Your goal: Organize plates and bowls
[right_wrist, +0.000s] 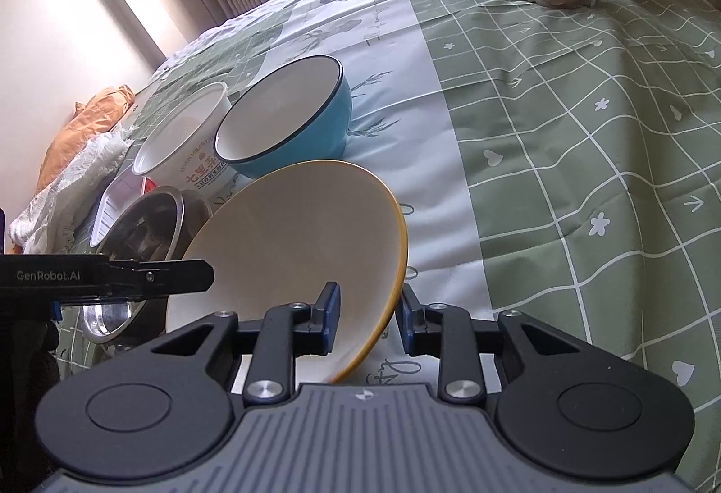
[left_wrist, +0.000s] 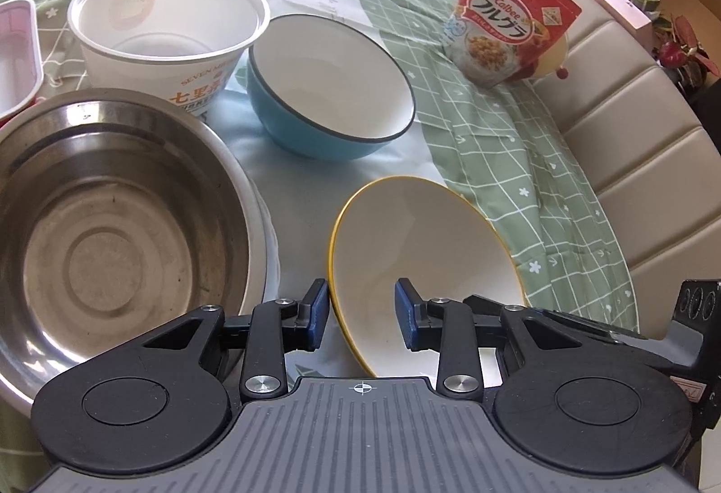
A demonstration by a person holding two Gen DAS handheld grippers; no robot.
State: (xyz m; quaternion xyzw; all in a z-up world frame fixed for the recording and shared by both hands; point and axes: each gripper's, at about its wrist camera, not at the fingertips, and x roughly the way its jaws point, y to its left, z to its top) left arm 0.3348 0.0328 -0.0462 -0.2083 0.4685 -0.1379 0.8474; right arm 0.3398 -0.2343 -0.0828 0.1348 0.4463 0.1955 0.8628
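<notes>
Green-checked bedspread (right_wrist: 586,132) covered bed; window and pale curtains at far side in right wrist view. Padded cream headboard (left_wrist: 631,123) behind cereal bag (left_wrist: 511,26). Steel bowl (left_wrist: 112,222) sat upright, mouth up, beside white paper bowl (left_wrist: 166,24) and blue bowl (left_wrist: 329,87), all near together. Yellow-rimmed bowl (right_wrist: 297,258) stood tilted on edge, cream inside facing steel bowl. Right gripper (right_wrist: 367,319) part open, fingers straddling its rim, contact unclear. Left gripper (left_wrist: 360,319) part open, opposite rim between fingers, not clamped.

2 close views, shared yellow-rimmed bowl (left_wrist: 419,249)
</notes>
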